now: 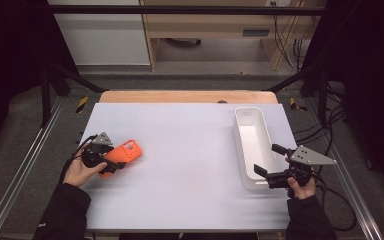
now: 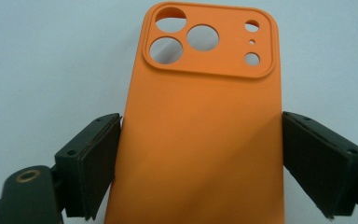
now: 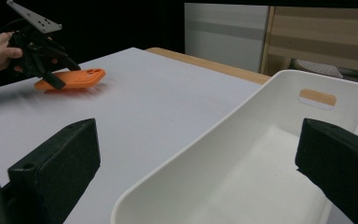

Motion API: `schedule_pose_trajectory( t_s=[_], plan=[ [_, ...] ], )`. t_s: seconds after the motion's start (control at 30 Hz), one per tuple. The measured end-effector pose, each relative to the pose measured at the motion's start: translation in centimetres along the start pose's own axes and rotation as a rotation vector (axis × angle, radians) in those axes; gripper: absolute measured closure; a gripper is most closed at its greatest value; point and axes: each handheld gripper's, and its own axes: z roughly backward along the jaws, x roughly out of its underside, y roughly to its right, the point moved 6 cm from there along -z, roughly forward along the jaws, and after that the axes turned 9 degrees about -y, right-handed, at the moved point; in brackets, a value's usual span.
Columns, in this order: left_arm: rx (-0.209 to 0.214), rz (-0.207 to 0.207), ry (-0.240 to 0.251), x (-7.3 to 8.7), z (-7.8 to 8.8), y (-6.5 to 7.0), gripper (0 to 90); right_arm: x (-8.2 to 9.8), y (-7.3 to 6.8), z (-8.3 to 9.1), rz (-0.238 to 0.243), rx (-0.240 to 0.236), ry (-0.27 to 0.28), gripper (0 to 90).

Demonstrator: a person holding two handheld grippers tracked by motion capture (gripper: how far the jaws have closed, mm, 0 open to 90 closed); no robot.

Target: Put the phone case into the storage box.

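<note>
1. Left gripper view: smooth matte orange silicone phone case (image 2: 200,140), round lens cutouts, between the left hand-held gripper (image 2: 198,163) jaws, pads on its edges.
2. High view: case at left of pale surface (image 1: 190,150); right hand-held gripper (image 1: 270,162), jaws wide, straddles the glossy white plastic rectangular bin (image 1: 240,131).

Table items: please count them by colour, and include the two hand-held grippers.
Orange: 1, the phone case
White: 1, the long tray
Black: 2, the left hand-held gripper and the right hand-held gripper
Total: 4
</note>
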Motion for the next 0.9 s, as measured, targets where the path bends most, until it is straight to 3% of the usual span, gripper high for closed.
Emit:
schedule_pose_trajectory(
  t_s=[0.3, 0.9],
  plan=[
    [-0.002, -0.024, 0.078, -1.1, 1.9, 1.3, 14.2, 0.0, -0.1, 0.0, 0.004, -0.001, 0.001, 0.5],
    [-0.003, -0.134, 0.149, -3.7, 4.1, 5.5, 14.2, -0.1, -0.2, 0.1, 0.015, -0.005, 0.001, 0.5]
  ],
)
